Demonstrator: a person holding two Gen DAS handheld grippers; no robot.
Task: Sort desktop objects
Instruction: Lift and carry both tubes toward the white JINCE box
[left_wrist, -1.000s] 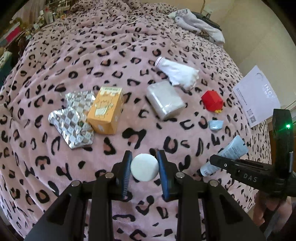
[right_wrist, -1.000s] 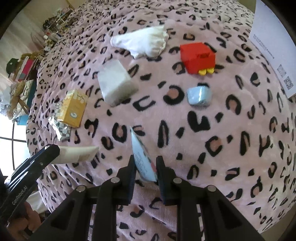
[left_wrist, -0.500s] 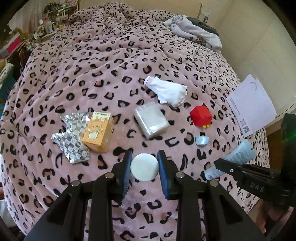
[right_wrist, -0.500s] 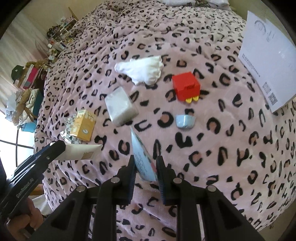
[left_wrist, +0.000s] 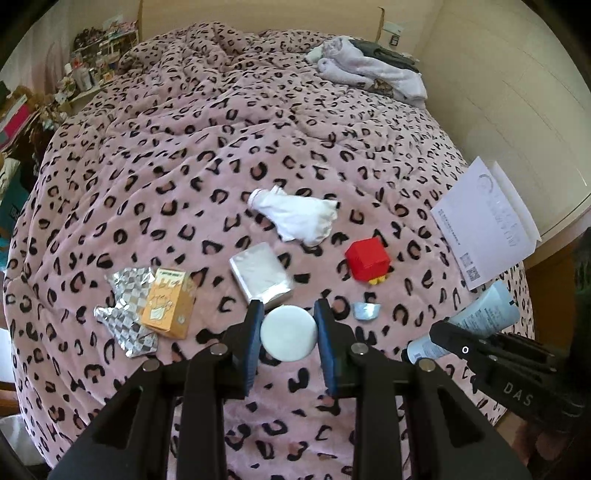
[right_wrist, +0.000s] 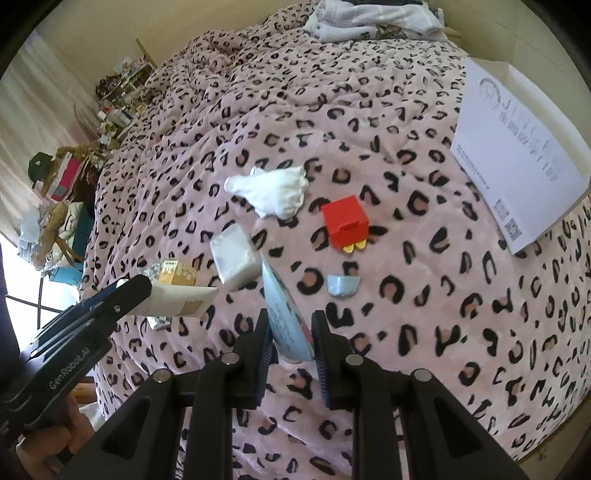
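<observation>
Between the left gripper's (left_wrist: 289, 334) fingers (left_wrist: 252, 334) sits a white round puck (left_wrist: 289, 334).

**Two items held, six on the blanket**

A white round puck (left_wrist: 289, 334) sits clamped between the left gripper (left_wrist: 289, 332) pads. A pale blue tube (right_wrist: 287, 317) is pinched in the right gripper (right_wrist: 290, 334). Ahead of the fingertips lie a silver packet (left_wrist: 259, 275), orange carton (left_wrist: 168, 308) on foil wrapper (left_wrist: 123, 317), white glove (left_wrist: 299, 218), red cube (left_wrist: 367, 264) and small blue cup (left_wrist: 365, 311).
</observation>
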